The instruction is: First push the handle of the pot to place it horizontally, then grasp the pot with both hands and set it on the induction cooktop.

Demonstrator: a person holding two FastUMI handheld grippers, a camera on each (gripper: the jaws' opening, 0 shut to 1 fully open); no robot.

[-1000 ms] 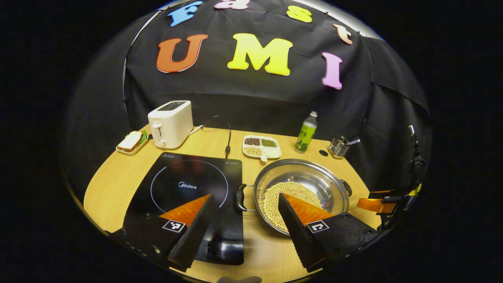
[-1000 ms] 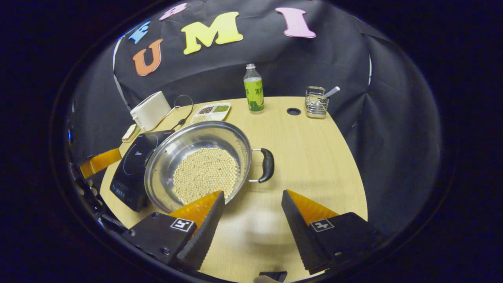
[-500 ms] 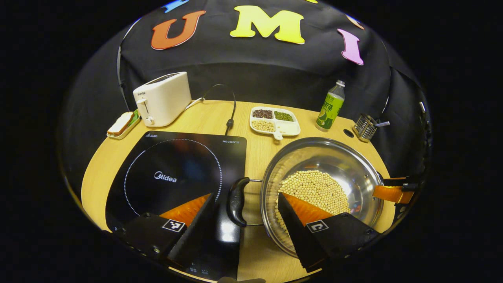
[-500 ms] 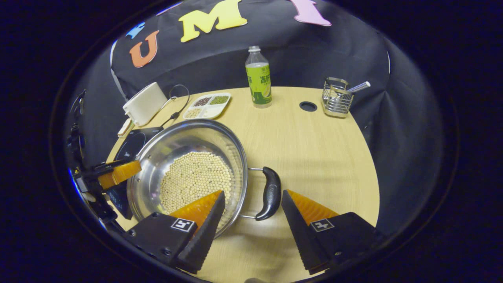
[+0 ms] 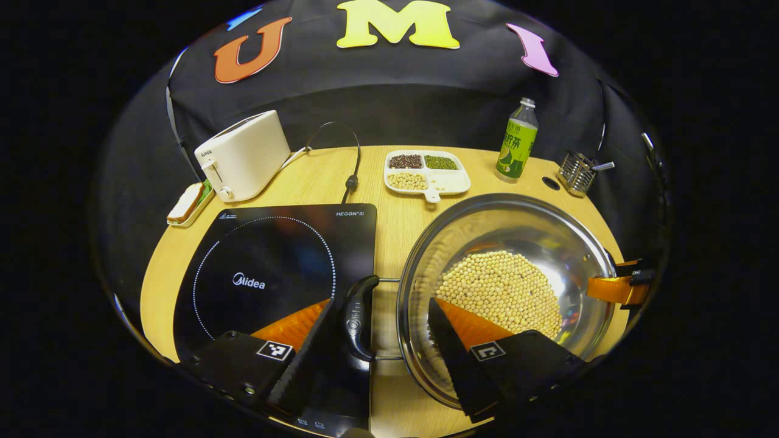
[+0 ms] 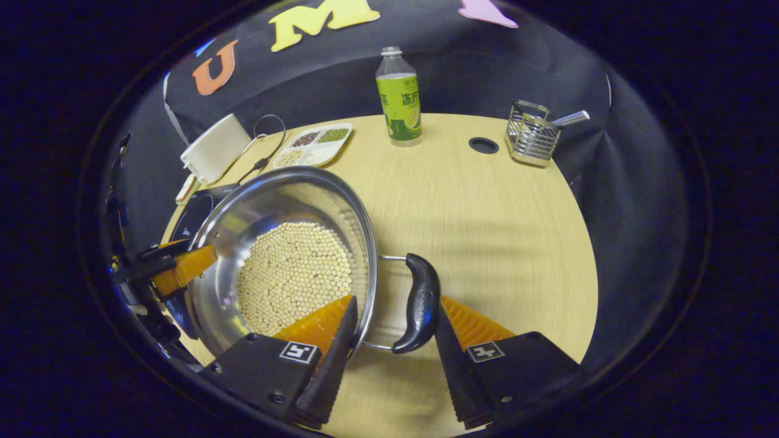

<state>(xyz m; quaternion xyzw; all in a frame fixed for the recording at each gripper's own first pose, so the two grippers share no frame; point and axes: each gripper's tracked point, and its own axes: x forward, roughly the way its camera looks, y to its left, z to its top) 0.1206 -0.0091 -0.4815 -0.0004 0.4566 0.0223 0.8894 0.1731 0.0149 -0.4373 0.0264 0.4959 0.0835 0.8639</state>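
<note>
Pot (image 5: pixel 505 292) of beans on table (image 6: pixel 487 207), just right of cooktop (image 5: pixel 274 274). Left hand-held gripper (image 5: pixel 380 340) wide, straddling left handle (image 5: pixel 358 316). Right hand-held gripper (image 6: pixel 395 347) wide, straddling right handle (image 6: pixel 419 302). Handles' long axes run along fingers; neither clamped yet.

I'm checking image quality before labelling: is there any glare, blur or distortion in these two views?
Left gripper view: sharp; fisheye bends the table edge; soft reflections on the cooktop and inside the steel pot. Right gripper view: also sharp and curved; faint banded shadows cross the tabletop by the pot handle.
</note>
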